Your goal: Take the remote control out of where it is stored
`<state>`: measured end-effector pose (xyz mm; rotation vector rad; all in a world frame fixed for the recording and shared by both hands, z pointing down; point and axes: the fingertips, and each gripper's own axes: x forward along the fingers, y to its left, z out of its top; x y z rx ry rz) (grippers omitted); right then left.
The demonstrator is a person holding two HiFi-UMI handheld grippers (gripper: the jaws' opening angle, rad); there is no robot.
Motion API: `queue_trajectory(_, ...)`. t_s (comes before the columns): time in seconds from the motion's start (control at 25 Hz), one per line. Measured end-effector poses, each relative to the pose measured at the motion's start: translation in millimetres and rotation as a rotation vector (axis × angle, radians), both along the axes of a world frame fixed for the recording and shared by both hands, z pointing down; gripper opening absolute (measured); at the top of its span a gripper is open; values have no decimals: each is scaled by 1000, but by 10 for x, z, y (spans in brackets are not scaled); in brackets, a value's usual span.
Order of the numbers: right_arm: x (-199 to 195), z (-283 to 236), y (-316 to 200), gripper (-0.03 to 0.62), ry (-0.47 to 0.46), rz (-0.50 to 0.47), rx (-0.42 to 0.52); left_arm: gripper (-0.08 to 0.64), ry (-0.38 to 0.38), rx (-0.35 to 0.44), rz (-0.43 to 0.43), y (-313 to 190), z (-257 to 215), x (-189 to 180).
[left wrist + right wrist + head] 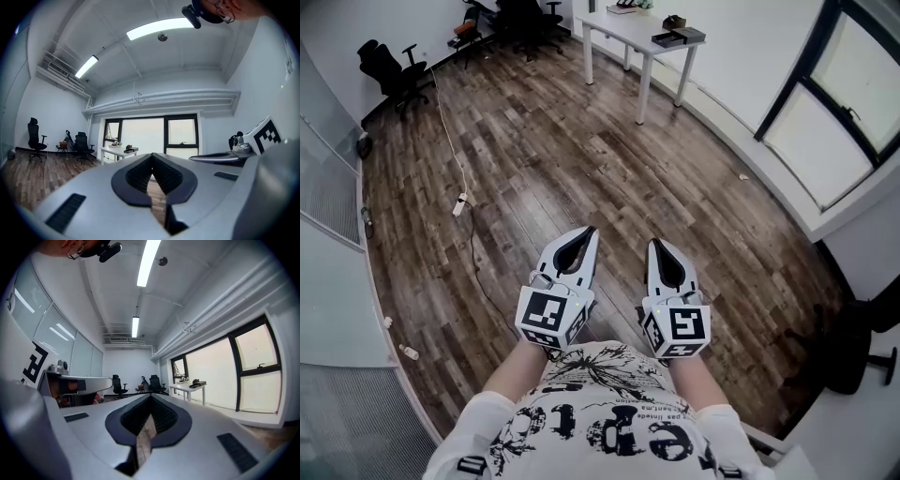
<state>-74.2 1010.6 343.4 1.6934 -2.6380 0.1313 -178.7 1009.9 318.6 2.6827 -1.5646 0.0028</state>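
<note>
No remote control can be made out in any view. In the head view both grippers are held side by side in front of the person's printed shirt, above a wooden floor (581, 150). My left gripper (588, 232) has its jaws closed tip to tip with nothing between them. My right gripper (657, 243) is the same, shut and empty. The left gripper view looks along its closed jaws (151, 154) toward a window and a white table (117, 151). The right gripper view shows its closed jaws (151, 396) pointing down the room.
A white table (628, 28) with dark boxes (678, 36) stands far ahead by the window (844, 103). Black office chairs (389, 70) sit at the far left. A white cable with a power strip (460, 203) lies on the floor. Another dark chair (862, 347) is at the right.
</note>
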Motion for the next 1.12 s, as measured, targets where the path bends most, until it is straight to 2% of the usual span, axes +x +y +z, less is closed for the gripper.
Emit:
queue_trajectory(0.2, 103, 137, -21, 2, 76, -40, 0, 9, 31, -43, 28, -120, 190, 185)
queue_trajectory(0.48, 113, 432, -663, 2, 81, -30, -70, 9, 43, -92, 51, -788, 480, 188)
queue_trajectory(0.68, -30, 557, -1443, 2, 103, 13, -119, 9, 112, -22, 113, -1600, 349, 35)
queue_trajectory(0.8, -196, 518, -2052, 2, 125, 24, -122, 9, 129, -24, 175, -2239, 283, -109)
queue_trajectory(0.96, -359, 394, -2938, 2, 124, 66, -102, 9, 114, -49, 235, -3113, 286, -331)
queue_trajectory(1.12, -586, 357, -3706, 2, 106, 93, -96, 9, 90, -56, 234, -3880, 282, -642)
